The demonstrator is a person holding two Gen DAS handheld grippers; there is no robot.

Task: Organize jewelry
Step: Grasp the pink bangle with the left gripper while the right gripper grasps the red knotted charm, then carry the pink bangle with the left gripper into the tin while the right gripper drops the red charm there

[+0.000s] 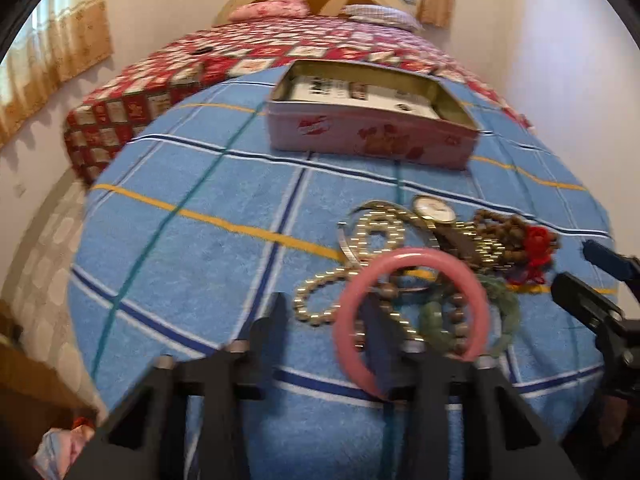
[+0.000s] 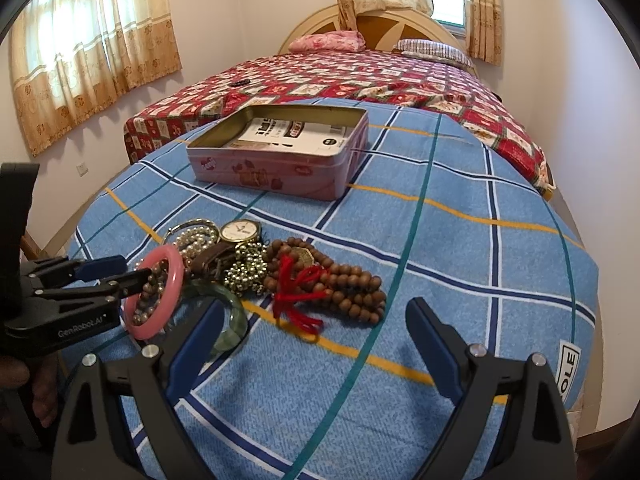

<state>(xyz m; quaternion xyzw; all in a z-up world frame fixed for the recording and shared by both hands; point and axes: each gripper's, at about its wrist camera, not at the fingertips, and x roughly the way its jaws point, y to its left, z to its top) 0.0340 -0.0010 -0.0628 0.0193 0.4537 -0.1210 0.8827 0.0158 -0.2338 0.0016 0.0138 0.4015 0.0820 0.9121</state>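
Ok, status: jewelry pile sits on the blue checked blanket [image 2: 460,248] on the bed, lower left of centre in the right wrist view

- pink bangle [image 2: 176,272] at the left edge of the pile, tilted up on edge, partly over small beads
- left tool [image 2: 128,270] comes in from the left edge of the frame. One finger goes through the bangle ring, the other is outside it, the rim between them and the jaws close together
- left wrist view is blurred: a strip of blanket seems to show between the outer finger and the rim, so can't tell if the pads really clamp it
- right tool [image 2: 316,306] bottom centre, jaws wide apart, nothing between them, above bare blanket just in front of the pile
- green bangle [image 2: 232,320] flat, just right of the pink one
- watch [image 2: 239,231] at the far side of the pile, face up, touching the pearl strands [image 2: 192,240]
- wooden bead string [image 2: 344,280] with red tassel [image 2: 296,292] on the pile's right end
- pink tin [image 2: 260,172] upper centre, lid off, printed card inside, well apart from the pile
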